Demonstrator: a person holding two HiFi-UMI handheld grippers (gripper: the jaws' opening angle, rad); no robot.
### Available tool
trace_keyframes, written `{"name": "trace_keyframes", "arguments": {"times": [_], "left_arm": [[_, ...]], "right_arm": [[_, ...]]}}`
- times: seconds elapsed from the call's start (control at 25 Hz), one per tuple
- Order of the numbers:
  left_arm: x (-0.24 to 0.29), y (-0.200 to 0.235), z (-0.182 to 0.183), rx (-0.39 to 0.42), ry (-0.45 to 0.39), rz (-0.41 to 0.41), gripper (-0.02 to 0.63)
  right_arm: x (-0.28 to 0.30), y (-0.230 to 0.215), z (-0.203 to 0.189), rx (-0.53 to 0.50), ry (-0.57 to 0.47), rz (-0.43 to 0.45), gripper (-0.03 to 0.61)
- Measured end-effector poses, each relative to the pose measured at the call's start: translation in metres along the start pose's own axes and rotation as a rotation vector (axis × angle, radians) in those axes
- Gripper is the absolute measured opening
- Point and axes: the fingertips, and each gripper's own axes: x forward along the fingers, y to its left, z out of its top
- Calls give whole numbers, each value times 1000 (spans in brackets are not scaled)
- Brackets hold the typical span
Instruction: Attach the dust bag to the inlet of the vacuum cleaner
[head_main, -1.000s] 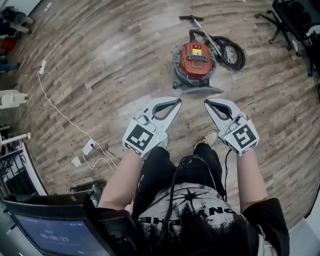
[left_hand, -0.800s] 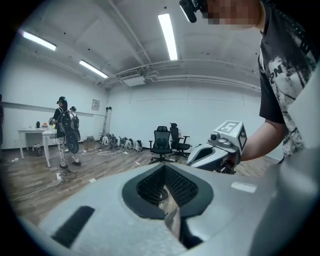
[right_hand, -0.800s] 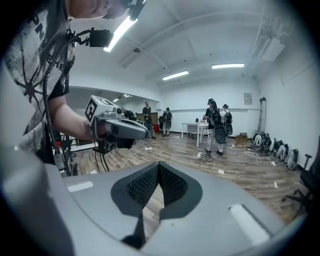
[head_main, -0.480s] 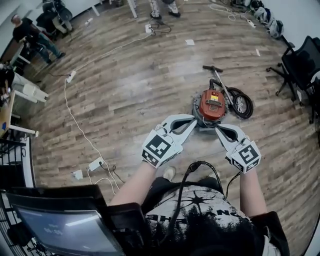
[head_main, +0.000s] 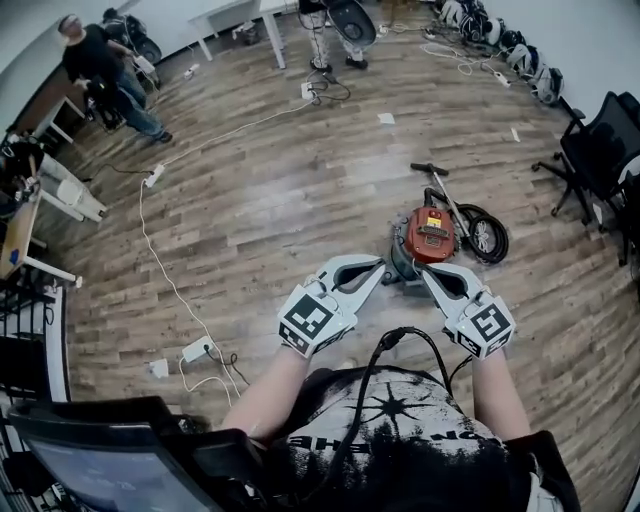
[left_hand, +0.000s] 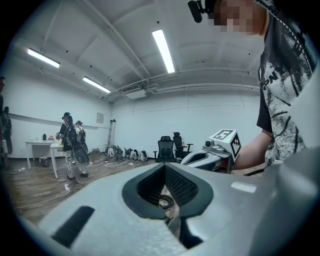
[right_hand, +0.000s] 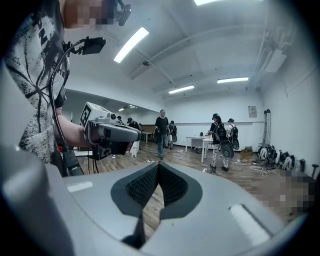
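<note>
Left hand-held gripper (head_main: 377, 266): jaws closed together with nothing pinched. Its own view shows the ribbed pads meeting at the tip, with a diamond-shaped gap behind them.
Right hand-held gripper (head_main: 426, 270): jaws likewise shut and empty. It is held beside the left one, tips angled toward each other but apart.
Vacuum cleaner (head_main: 428, 236): red-lidded, standing on the wooden floor (head_main: 260, 200) just beyond both tips and a little nearer the right hand-held gripper. In the head view the tips overlap its near edge.
Hose (head_main: 484, 234): a black coil on the floor, on the far right side of the vacuum cleaner, past the right hand-held gripper.
Head view alone: it shows the vacuum cleaner's whole body. A white cable (head_main: 165, 270) runs to a power strip (head_main: 197, 350) well off to the left of the left hand-held gripper. A screen (head_main: 95, 470) sits behind that gripper, close to the person's body.
Left gripper view alone: it looks level across the room. A small dark coil shows on the floor through the gap behind the tips. The other hand-held gripper, with its marker cube, is just to the right. An office chair (left_hand: 165, 148) stands ahead by the far wall. Two people with backpacks (left_hand: 70, 145) stand far to the left, by a white counter (left_hand: 42, 146).
Right gripper view alone: the left hand-held gripper is close on its left. Several standing people (right_hand: 162, 131) are ahead. Only bare floorboards show through the gap behind its closed tips, and the vacuum cleaner does not show here.
</note>
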Motion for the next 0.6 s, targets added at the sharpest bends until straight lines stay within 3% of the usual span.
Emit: {"name": "trace_keyframes", "arguments": {"times": [0.6], "left_arm": [[-12,6,-4,3,1,19,2]], "right_arm": [[7,1,2,-41,15,-17,6]]}}
